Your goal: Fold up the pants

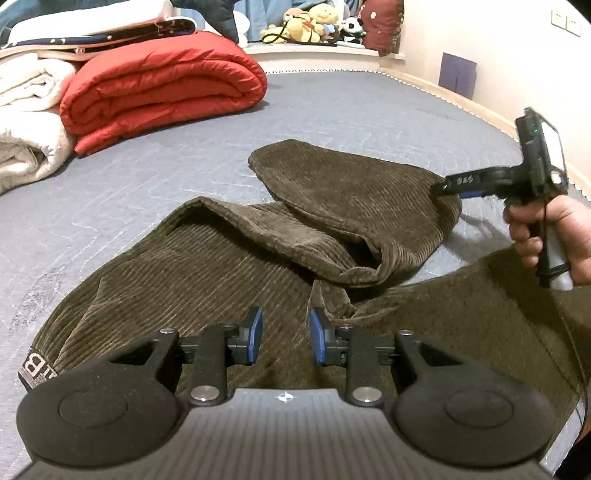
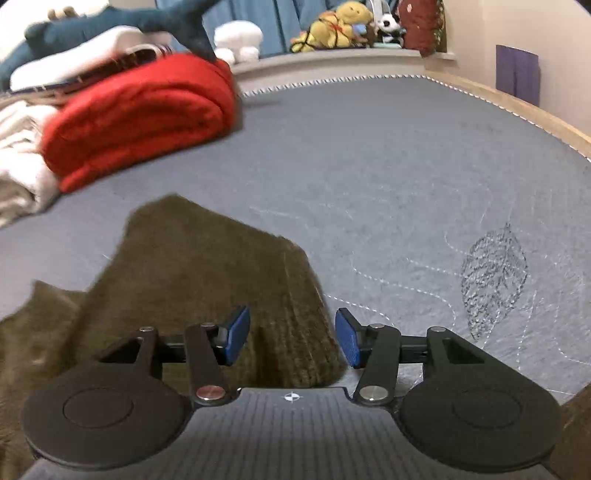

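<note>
Brown corduroy pants (image 1: 229, 251) lie on the grey mattress (image 1: 332, 103), one leg folded back over itself toward the far right, the waistband label at the near left. My left gripper (image 1: 286, 338) is open just above the crotch area, holding nothing. My right gripper (image 1: 443, 186) shows in the left wrist view at the right, its tips at the folded leg's edge. In the right wrist view the right gripper (image 2: 291, 338) is open over the end of the pant leg (image 2: 207, 273), with nothing between its pads.
A folded red quilt (image 1: 162, 85) and white blankets (image 1: 26, 122) are stacked at the far left. Plush toys (image 1: 314, 22) sit on the ledge behind the bed. The mattress edge and wooden frame (image 1: 491, 114) run along the right, by the wall.
</note>
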The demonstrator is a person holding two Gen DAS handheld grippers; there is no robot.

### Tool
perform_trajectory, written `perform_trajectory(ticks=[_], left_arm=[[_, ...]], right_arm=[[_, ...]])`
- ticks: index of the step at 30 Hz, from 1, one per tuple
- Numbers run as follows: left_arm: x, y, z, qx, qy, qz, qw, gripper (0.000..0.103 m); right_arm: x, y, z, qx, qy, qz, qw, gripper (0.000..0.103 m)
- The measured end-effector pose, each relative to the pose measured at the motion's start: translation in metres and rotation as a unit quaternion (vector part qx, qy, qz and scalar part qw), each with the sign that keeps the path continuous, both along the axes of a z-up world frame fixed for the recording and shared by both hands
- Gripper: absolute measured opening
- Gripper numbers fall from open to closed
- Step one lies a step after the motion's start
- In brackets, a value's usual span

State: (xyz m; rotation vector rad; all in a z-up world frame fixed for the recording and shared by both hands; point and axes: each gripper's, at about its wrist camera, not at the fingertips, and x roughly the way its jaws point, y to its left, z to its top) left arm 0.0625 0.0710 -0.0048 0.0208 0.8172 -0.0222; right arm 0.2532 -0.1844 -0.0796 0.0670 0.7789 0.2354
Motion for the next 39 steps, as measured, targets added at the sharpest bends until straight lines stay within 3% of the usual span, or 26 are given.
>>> perform_trajectory(ticks=[3,4,5,10,13,15,17,19,21,25,28,30,35,39], left_arm=[[0.001,0.001,0.0,0.0,0.002,0.002,1.0,0.034],[0.002,0.001,-0.001,0.001,0.003,0.002,1.0,0.034],[0.003,0.002,-0.001,0.001,0.004,0.003,1.0,0.034],[0.003,0.005,-0.001,-0.002,0.003,0.006,1.0,0.034],[0.0,0.007,-0.001,-0.003,0.002,0.007,1.0,0.034],[-0.002,0.009,0.0,-0.003,0.004,0.007,1.0,0.034],[-0.003,0.01,0.0,0.0,0.005,0.007,1.0,0.036],[-0.003,0.011,-0.001,0.004,0.008,0.007,0.9999,0.037],[-0.002,0.012,-0.001,0.005,0.01,0.009,0.9999,0.038],[0.0,0.013,-0.001,0.0,0.01,0.015,0.9998,0.042],[0.002,0.013,-0.001,-0.001,0.011,0.017,0.9998,0.043],[0.004,0.013,-0.003,-0.001,0.013,0.018,0.9998,0.043],[0.008,0.009,-0.007,0.003,0.019,0.013,0.9997,0.044],[0.012,0.008,-0.008,-0.003,0.018,0.01,0.9998,0.044]], right_arm=[[0.003,0.002,-0.006,-0.004,0.008,0.004,1.0,0.047],[0.005,0.004,-0.005,-0.007,0.004,0.004,1.0,0.027],[0.003,0.004,-0.002,-0.004,-0.003,0.007,1.0,0.018],[-0.017,0.003,0.032,0.014,-0.064,0.085,0.994,0.012],[-0.051,0.007,0.064,0.011,-0.125,0.183,0.975,0.012],[-0.078,0.006,0.079,0.024,-0.142,0.271,0.952,0.012],[-0.101,0.004,0.081,0.041,-0.12,0.35,0.928,0.012],[-0.114,0.001,0.071,0.043,-0.083,0.388,0.917,0.012],[-0.115,-0.003,0.056,0.041,-0.048,0.391,0.918,0.013],[-0.101,-0.013,0.045,0.067,-0.019,0.343,0.937,0.019],[-0.085,-0.022,0.047,0.127,-0.014,0.29,0.948,0.039],[-0.075,-0.024,0.044,0.156,-0.007,0.267,0.951,0.043],[-0.053,-0.02,0.027,0.176,0.023,0.227,0.958,0.053],[-0.031,-0.021,0.016,0.218,0.051,0.194,0.955,0.053]])
